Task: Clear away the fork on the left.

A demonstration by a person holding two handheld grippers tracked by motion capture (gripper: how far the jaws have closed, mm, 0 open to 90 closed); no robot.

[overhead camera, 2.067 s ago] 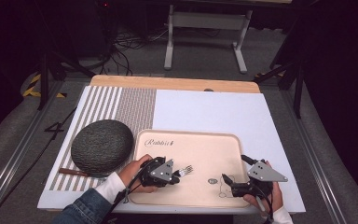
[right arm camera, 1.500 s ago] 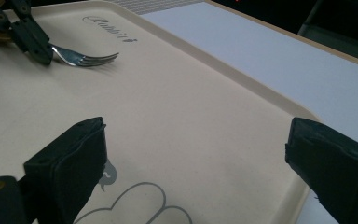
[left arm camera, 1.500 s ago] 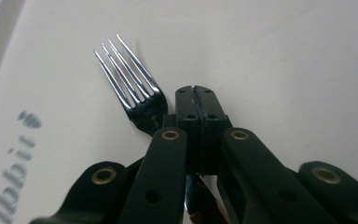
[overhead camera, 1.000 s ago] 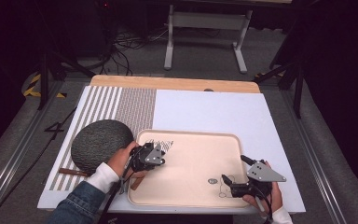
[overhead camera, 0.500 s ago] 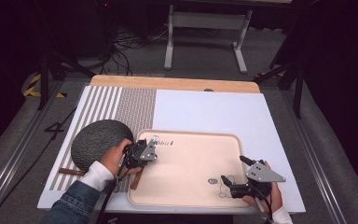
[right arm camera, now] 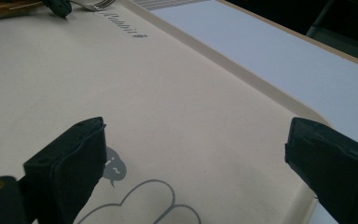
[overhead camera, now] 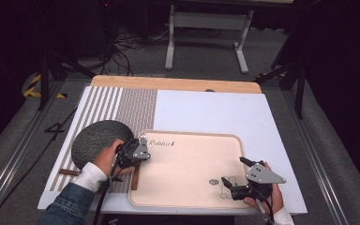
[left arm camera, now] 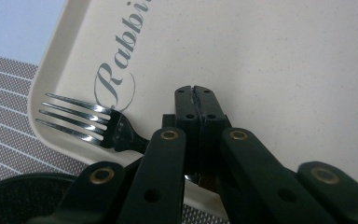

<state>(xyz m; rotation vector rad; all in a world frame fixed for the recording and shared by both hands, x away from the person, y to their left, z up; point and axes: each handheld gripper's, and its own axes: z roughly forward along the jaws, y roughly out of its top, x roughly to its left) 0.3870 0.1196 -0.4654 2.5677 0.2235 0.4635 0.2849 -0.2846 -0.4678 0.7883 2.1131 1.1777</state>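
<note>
On the left of the surface (overhead camera: pixel 206 108) lies a striped mat (overhead camera: pixel 117 105), and on it sits a round dark plate (overhead camera: pixel 91 140). A thin brown stick (overhead camera: pixel 70 172) lies just under the plate, near the person's sleeve.

The left hand (overhead camera: pixel 105 159) holds the left claw (overhead camera: pixel 140 147) at the top left corner of the tray (overhead camera: pixel 187 164). This claw is squeezed tight. In the left gripper view the two black tips (left arm camera: pixel 198 100) press together, and a shiny fork (left arm camera: pixel 91 123) comes out to one side from under them. The claw holds the fork by its handle. The fork's prongs hang over the tray's rounded corner, close to the big letter R of the word printed there. The dark plate's edge shows in the bottom corner of that view.

The tray is cream and fills the middle of the surface. Near its bottom edge there is a small grey drawing (overhead camera: pixel 222 185).

On the right, the right hand (overhead camera: pixel 267 199) holds the right claw (overhead camera: pixel 234 180) low over the tray, by that drawing. Its jaws stand wide apart, with nothing between them. In the right gripper view the tray's far rim (right arm camera: pixel 242 79) runs between the two black pads, and the white surface lies past it.
</note>
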